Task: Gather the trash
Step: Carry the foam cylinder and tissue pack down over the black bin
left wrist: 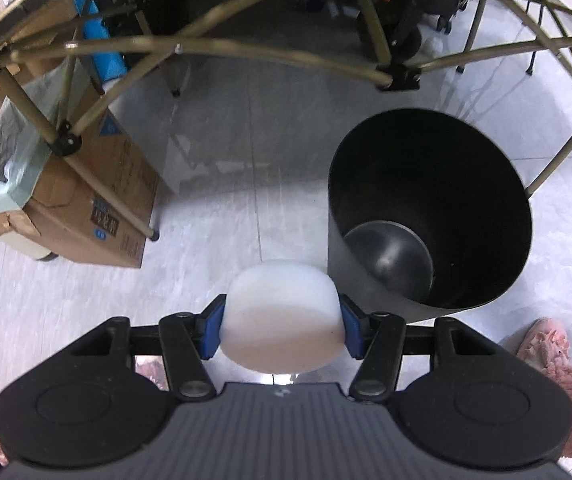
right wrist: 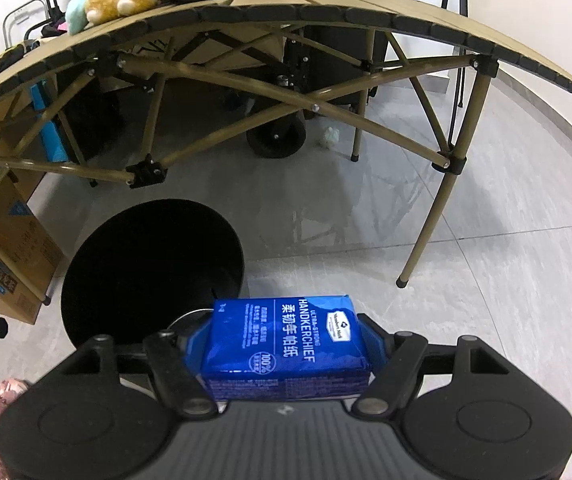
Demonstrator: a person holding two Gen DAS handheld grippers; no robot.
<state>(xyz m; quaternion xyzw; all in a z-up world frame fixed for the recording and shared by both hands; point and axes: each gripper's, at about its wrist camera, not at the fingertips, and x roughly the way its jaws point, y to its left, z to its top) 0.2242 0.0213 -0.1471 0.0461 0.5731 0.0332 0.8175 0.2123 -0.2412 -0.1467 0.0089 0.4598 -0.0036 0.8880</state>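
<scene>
My left gripper (left wrist: 281, 330) is shut on a white foam block (left wrist: 281, 312), held above the floor just left of the black trash bin (left wrist: 426, 208). The bin stands open and looks empty inside. My right gripper (right wrist: 286, 344) is shut on a blue handkerchief pack (right wrist: 286, 340), held just right of the same black bin (right wrist: 149, 268) and near its rim. A small crumpled white scrap (right wrist: 330, 136) lies on the floor under the table.
A tan folding table (right wrist: 326, 4) with cross-braced legs (left wrist: 221, 46) stands over the floor, with plush toys and clothes on top. Cardboard boxes (left wrist: 101, 196), one with a green liner, sit at the left. A pink fuzzy slipper (left wrist: 542, 340) is at the right.
</scene>
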